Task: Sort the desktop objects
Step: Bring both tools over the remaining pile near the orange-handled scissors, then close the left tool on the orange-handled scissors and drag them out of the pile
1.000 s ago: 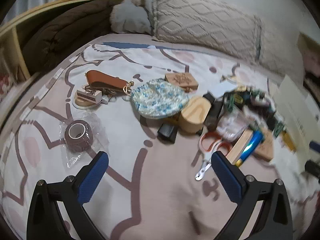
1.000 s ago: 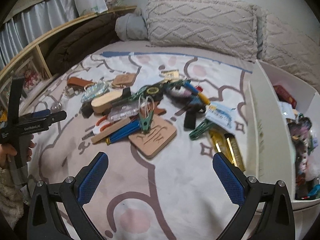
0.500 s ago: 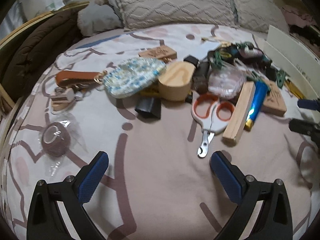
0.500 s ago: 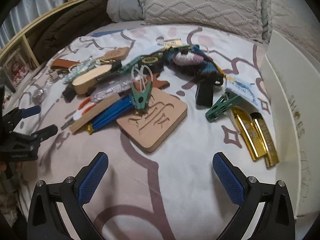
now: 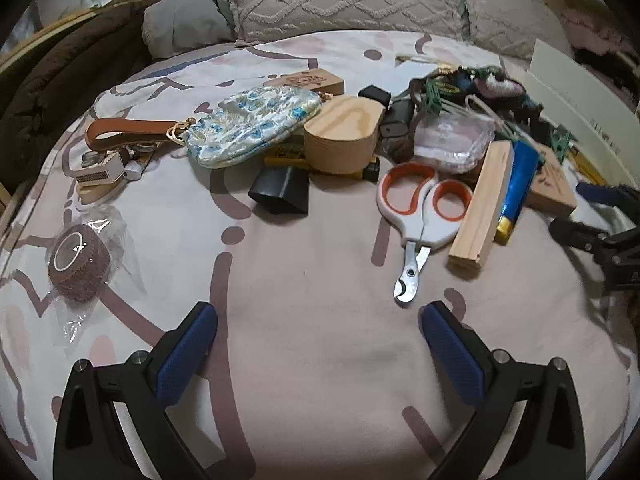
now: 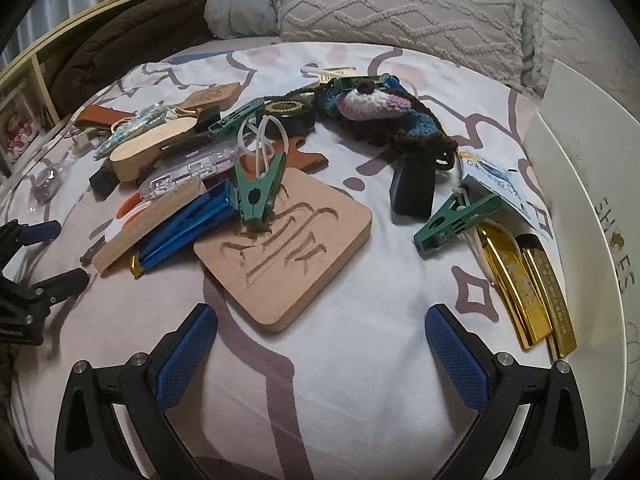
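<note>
We count three green clothespins [image 6: 259,192], two gold clips [image 6: 516,276], one carved wooden coaster [image 6: 286,252] and one pair of nail clippers [image 5: 420,208] amid clutter on the bedsheet [image 5: 320,320]. Our left gripper [image 5: 318,314] and right gripper [image 6: 320,314] are spread wide, empty.

Both cameras sit low over the bed [image 5: 320,280], looking forward between their own claw fingers toward the pillows at 12 o'clock. The left view faces the pile's left end, the right view its right end. Both share the blue tube [image 5: 516,184] [image 6: 180,228] and wooden stick [image 5: 480,208] [image 6: 148,224].
</note>
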A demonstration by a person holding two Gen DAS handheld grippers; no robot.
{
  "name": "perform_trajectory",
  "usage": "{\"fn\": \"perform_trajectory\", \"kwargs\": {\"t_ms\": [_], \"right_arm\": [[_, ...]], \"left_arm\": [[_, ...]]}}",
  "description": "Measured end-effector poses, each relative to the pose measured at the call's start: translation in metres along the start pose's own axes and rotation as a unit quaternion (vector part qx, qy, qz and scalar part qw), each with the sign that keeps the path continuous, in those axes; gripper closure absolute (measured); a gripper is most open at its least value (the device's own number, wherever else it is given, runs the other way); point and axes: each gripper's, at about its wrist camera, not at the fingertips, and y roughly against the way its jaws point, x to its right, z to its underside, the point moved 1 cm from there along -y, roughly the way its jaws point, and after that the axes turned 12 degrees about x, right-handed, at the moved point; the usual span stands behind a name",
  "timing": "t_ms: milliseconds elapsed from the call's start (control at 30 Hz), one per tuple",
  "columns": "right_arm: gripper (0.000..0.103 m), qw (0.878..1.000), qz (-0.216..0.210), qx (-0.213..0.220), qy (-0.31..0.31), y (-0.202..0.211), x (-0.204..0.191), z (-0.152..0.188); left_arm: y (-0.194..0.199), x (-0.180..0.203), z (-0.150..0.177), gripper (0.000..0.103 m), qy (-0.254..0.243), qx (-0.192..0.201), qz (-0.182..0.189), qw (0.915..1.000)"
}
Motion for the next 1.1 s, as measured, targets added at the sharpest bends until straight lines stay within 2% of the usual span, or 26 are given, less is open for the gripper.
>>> {"fn": "perform_trajectory", "kwargs": {"t_ms": [200, 367, 433, 533, 600, 633, 700, 800, 967, 1100], "right_arm": [[0.000, 1.000, 0.007, 0.024, 0.006, 0.005, -0.002, 0.006], [0.000, 0.999, 0.019, 0.022, 0.018, 0.004, -0.006, 0.006], [0.000, 1.000, 0.014, 0.021, 0.012, 0.002, -0.004, 0.006], [0.000, 1.000, 0.012, 0.022, 0.010, 0.003, -0.003, 0.007], [0.000, 1.000, 0.013, 0.022, 0.011, 0.003, -0.004, 0.007], [0.000, 1.000, 0.013, 0.022, 0.011, 0.003, -0.004, 0.007], [0.000, 1.000, 0.012, 0.022, 0.010, 0.003, -0.004, 0.008], [0.000, 1.000, 0.012, 0.023, 0.009, 0.003, -0.003, 0.008], [0.000, 1.000, 0.000, 0.028, -0.005, 0.003, 0.002, 0.008], [0.000, 1.000, 0.002, 0.029, -0.002, 0.002, 0.000, 0.008]], "left_arm": [[-0.002, -0.004, 0.000, 0.000, 0.011, 0.001, 0.009, 0.9999], [-0.003, 0.008, -0.004, 0.002, -0.014, 0.006, 0.028, 0.9995], [-0.003, 0.013, -0.006, 0.009, -0.023, 0.010, 0.042, 0.9988], [-0.005, 0.018, -0.011, 0.029, -0.030, 0.017, 0.066, 0.9972], [-0.005, 0.023, -0.013, 0.040, -0.041, 0.022, 0.073, 0.9963], [-0.005, 0.025, -0.013, 0.042, -0.047, 0.024, 0.075, 0.9958], [-0.002, 0.030, -0.013, 0.059, -0.058, 0.029, 0.085, 0.9943], [0.001, 0.039, -0.011, 0.075, -0.077, 0.037, 0.093, 0.9919], [0.004, 0.045, -0.010, 0.092, -0.097, 0.043, 0.089, 0.9904], [0.009, 0.044, -0.007, 0.092, -0.093, 0.044, 0.091, 0.9905]]}}
